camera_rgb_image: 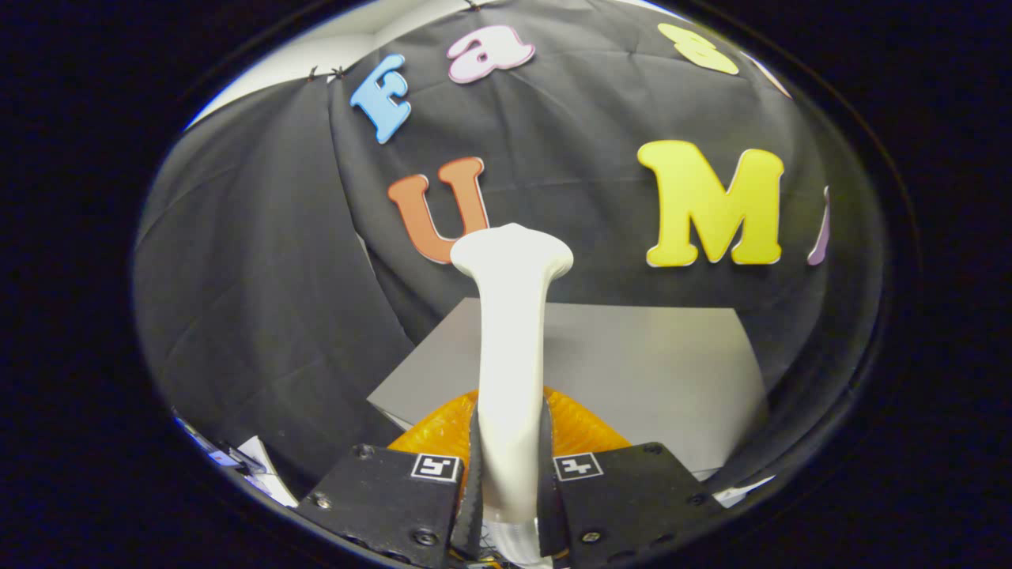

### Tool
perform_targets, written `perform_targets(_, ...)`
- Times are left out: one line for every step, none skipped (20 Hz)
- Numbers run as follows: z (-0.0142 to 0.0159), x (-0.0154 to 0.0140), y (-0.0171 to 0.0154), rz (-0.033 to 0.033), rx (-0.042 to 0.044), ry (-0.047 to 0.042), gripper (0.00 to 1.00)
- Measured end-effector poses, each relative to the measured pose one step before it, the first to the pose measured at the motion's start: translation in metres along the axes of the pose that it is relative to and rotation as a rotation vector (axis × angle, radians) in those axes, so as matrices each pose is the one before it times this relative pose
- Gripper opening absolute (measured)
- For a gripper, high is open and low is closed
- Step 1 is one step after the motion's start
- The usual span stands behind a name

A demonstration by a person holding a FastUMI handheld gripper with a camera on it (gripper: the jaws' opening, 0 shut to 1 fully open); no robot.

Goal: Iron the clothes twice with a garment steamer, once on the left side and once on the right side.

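With both fingers pressed against its white handle, the tool (510, 474) is clamped on the garment steamer (512, 348), which stands upright between them. The handle rises straight ahead of the fingers and flares into a wider head at the top. Just behind the grip, an orange ribbed piece (581, 427) bulges out on either side. Beyond it lies the grey table (656, 363), with black cloth (261, 316) hanging behind as the wall.

A grey table (656, 371) stands against the black cloth wall, with an orange ribbed thing (581, 423) on it.
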State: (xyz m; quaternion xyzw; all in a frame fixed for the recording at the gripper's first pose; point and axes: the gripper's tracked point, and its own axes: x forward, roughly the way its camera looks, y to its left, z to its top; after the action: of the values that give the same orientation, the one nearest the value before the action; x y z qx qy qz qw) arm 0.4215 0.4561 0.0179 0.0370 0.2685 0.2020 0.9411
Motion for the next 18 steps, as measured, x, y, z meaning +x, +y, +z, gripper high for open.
perform_targets(0.00250, -0.01853, -0.00372, 0.00097, -0.00398, -0.02041, 0.30)
perform_targets(0.00223, -0.01889, -0.00397, -0.00070, -0.00720, -0.01919, 0.30)
perform_targets(0.00114, -0.01605, -0.00598, -0.01744, -0.02319, -0.02114, 0.30)
perform_targets(0.00302, -0.01728, -0.01009, -0.02802, -0.01794, -0.02488, 0.30)
perform_targets(0.00182, -0.01687, -0.00756, -0.01378, -0.00302, -0.02103, 0.30)
perform_targets(0.00023, -0.01709, -0.00528, -0.00543, 0.00552, -0.01901, 0.30)
perform_targets(0.00101, -0.01835, -0.00740, -0.00729, 0.00638, -0.01414, 0.30)
perform_targets(0.00044, -0.01837, -0.00951, -0.01038, 0.00342, -0.01512, 0.30)
perform_targets(0.00156, -0.01786, -0.01106, -0.01394, -0.00678, -0.01610, 0.30)
perform_targets(0.00232, -0.01794, -0.01368, -0.02094, -0.00687, -0.02027, 0.30)
perform_targets(0.00431, -0.01452, -0.01381, -0.02238, -0.00521, -0.02196, 0.30)
perform_targets(0.00511, -0.01402, -0.01511, -0.02726, -0.00034, -0.02354, 0.30)
perform_targets(0.00733, -0.01535, -0.01602, -0.02499, 0.00056, -0.02365, 0.30)
perform_targets(0.00891, -0.01377, -0.01502, -0.02395, 0.00885, -0.02698, 0.30)
perform_targets(0.01039, -0.01110, -0.01543, -0.02761, 0.00456, -0.02787, 0.30)
perform_targets(0.01144, -0.00908, -0.01634, -0.03024, 0.00861, -0.03278, 0.30)
perform_targets(0.01107, -0.00740, -0.01382, -0.02914, 0.00437, -0.03704, 0.30)
perform_targets(0.01322, -0.00280, -0.01455, -0.02767, 0.00430, -0.03945, 0.30)
